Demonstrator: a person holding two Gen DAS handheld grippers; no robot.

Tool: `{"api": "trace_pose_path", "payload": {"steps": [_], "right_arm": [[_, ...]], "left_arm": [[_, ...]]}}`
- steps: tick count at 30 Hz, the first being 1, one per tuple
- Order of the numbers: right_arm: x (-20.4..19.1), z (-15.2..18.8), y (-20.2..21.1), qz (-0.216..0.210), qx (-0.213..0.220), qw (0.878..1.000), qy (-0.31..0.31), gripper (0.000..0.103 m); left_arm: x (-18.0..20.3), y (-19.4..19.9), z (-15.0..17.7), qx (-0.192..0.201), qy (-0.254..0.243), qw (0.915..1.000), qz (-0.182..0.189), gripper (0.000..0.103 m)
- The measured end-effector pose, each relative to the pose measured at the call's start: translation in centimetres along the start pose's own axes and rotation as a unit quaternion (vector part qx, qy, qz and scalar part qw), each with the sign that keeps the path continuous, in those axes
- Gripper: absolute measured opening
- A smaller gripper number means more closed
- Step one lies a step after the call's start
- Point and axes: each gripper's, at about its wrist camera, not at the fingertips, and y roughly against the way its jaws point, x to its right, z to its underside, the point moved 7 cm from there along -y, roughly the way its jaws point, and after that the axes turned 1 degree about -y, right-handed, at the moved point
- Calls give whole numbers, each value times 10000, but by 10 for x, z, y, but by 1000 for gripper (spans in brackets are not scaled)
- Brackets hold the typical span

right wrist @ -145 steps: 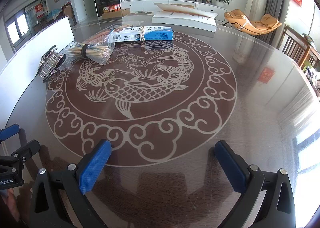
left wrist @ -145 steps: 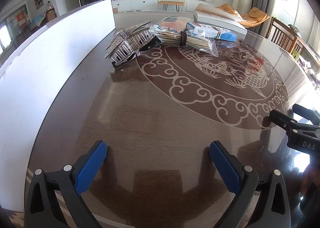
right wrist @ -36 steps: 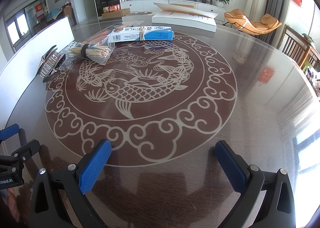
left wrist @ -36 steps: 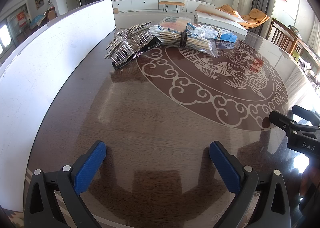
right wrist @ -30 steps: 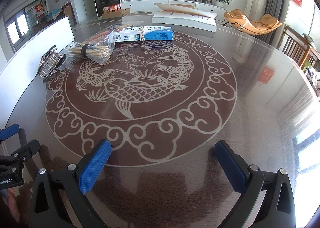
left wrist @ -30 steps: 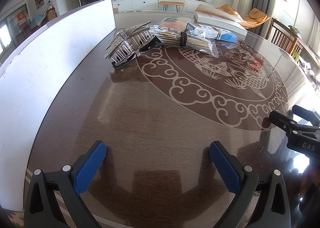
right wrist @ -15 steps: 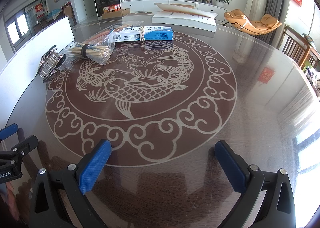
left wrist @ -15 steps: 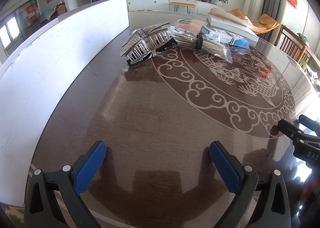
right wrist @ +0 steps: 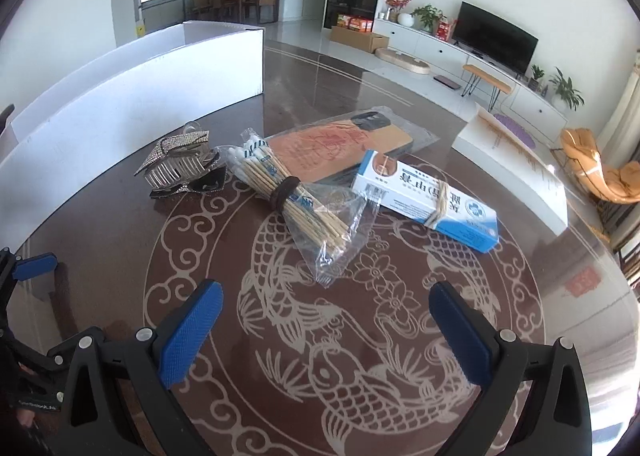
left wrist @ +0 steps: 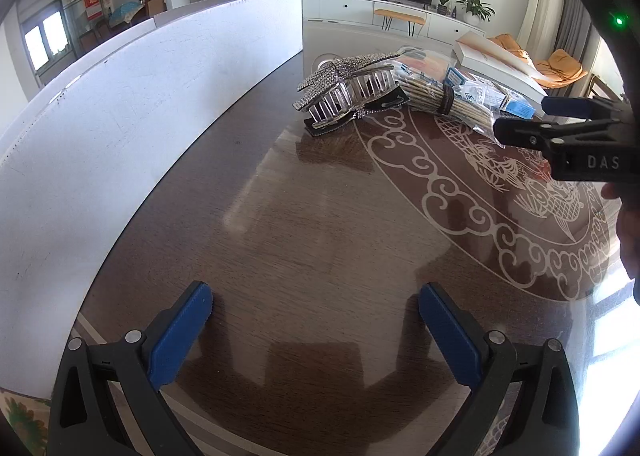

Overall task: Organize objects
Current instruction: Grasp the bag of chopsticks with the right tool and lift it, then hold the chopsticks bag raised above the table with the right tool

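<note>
Hovering spread and empty, your right gripper (right wrist: 324,320) faces the bagged cotton swabs (right wrist: 288,196) at frame centre; close on the banded middle, not the loose plastic. Your left gripper (left wrist: 316,320), likewise agape, waits over bare table (left wrist: 280,216)

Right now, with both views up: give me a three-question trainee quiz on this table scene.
1. True or false: the right gripper holds the blue-and-white rectangular carton.
2. What binds the bagged bundle of wooden cotton swabs? A) brown band B) red ribbon C) tape
3. Fill in: the rhinestone-covered hair claw clip lies between the swabs and the white ____.

Key: 1 false, its jaws are open and empty; 2 A; 3 partition board.
</note>
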Motion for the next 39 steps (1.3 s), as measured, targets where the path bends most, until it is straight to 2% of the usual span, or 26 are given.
{"api": "trace_pose_path", "payload": {"steps": [2, 5, 7, 9, 11, 12, 13, 14, 16, 19, 25, 28, 31, 33, 35, 36, 39], "right_arm": [[-12, -25, -20, 28, -99, 9987, 503, 99], [-24, -46, -51, -26, -376, 9950, 921, 93], [-27, -48, -72, -38, -676, 9920, 1061, 89], [-25, -52, -77, -266, -728, 9930, 895, 84], [-20, -49, -79, -597, -893, 9927, 556, 58], [-19, -45, -77, -755, -938, 9919, 410, 52], [-19, -41, -73, -818, -940, 9916, 339, 42], [-18, -35, -68, -858, -955, 9913, 275, 36], [-17, -19, -58, -960, -983, 9905, 34, 31], [-9, 18, -32, -878, -931, 9913, -312, 31], [11, 109, 36, -323, -632, 9918, -1063, 31], [16, 154, 72, 10, -406, 9885, -1460, 31], [20, 183, 94, 328, -225, 9835, -1765, 32], [24, 192, 102, 463, -97, 9804, -1915, 42], [27, 192, 100, 499, -61, 9778, -2033, 81], [29, 192, 98, 499, -78, 9766, -2092, 87], [29, 191, 93, 456, -122, 9763, -2110, 90]], "left_arm": [[0, 0, 0, 1, 0, 10000, 0, 103], [0, 0, 0, 1, 0, 10000, 0, 103], [0, 0, 0, -4, -2, 10000, 7, 103], [0, -1, -1, 0, -4, 10000, 10, 103], [1, -1, -1, -1, -2, 10000, 9, 103], [1, -1, -1, 2, 2, 10000, 7, 103], [1, -1, -1, 5, 4, 10000, 5, 103], [1, -2, -2, 5, 5, 10000, 5, 103], [1, -2, -2, 5, 2, 10000, 6, 103], [1, -2, -2, 6, 1, 10000, 11, 103], [1, -2, -2, 7, 1, 10000, 9, 103], [1, -2, -1, 7, 3, 10000, 12, 103], [1, -2, -1, 7, 2, 10000, 11, 103], [1, -2, -1, 8, 1, 10000, 13, 103], [1, -2, -1, 8, -1, 10000, 14, 103], [1, -2, -1, 7, 0, 10000, 16, 103], [1, -2, -2, 9, -3, 10000, 14, 103]]}}
